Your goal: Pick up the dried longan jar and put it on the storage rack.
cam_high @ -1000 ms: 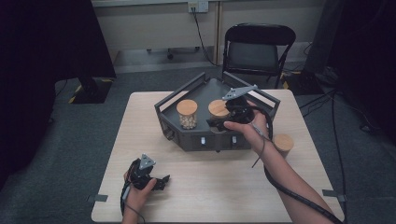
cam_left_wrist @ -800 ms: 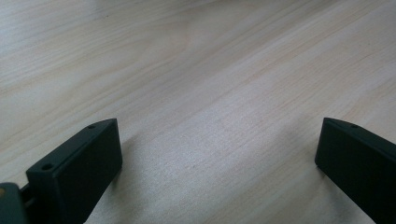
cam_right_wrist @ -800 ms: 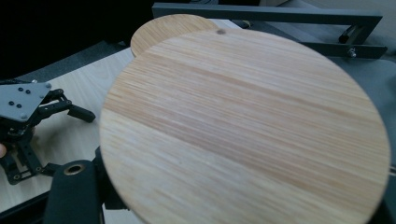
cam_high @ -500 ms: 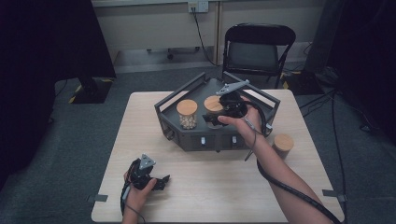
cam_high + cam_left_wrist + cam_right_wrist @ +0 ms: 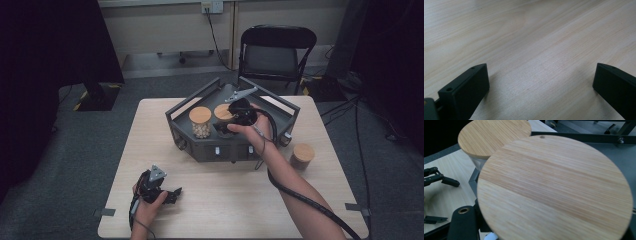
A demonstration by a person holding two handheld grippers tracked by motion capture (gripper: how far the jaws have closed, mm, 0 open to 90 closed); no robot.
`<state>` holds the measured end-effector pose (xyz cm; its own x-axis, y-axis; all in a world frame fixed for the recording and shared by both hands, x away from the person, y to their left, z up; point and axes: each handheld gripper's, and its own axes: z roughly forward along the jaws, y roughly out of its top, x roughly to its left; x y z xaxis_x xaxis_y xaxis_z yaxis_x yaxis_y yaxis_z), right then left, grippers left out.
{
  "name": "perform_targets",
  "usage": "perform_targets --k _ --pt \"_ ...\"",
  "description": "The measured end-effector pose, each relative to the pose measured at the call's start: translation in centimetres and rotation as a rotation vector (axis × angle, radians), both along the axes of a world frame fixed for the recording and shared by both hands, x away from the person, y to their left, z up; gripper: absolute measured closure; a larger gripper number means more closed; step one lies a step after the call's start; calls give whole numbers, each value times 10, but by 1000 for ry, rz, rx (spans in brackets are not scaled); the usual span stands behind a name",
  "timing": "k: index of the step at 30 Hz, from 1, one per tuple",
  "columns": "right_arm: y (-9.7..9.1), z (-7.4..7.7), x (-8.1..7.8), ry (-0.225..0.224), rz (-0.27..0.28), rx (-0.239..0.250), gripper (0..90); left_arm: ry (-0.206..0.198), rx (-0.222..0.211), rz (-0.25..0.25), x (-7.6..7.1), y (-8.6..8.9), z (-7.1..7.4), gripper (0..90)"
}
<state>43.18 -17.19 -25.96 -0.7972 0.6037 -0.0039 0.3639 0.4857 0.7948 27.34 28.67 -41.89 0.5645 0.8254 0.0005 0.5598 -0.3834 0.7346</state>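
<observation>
Bamboo-lidded jar 2 point(image 5: 223, 116) is sitting clenched in our right gripper's point(image 5: 226, 127) fingers, going into the dark tray point(image 5: 280, 107) beside jar 1 point(image 5: 200, 121). We are resting the left gripper point(image 5: 167, 194) released on the tabletop point(image 5: 230, 200); jar 3 point(image 5: 302, 155) is waiting outside.

tray point(image 5: 287, 117): table point(image 5: 225, 200) rear-centre | two jars point(image 5: 200, 121) inside, side by side | third jar point(image 5: 302, 155): on table, right of tray

The right gripper point(image 5: 223, 128) is clamped tight, its arm stretched forward with the wrist bent leftward. The left gripper point(image 5: 170, 194) lies low, jaws spread wide, its hand point(image 5: 150, 210) wrapped behind it.
</observation>
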Motion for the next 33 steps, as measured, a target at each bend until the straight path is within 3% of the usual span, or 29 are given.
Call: perform_targets --k 15,33 --pt "-2 -11 10 37 -9 -8 255 -1 0 0 0 0 0 2" --pt "-6 -18 8 35 -31 20 255 0 -1 1 0 0 0 2"
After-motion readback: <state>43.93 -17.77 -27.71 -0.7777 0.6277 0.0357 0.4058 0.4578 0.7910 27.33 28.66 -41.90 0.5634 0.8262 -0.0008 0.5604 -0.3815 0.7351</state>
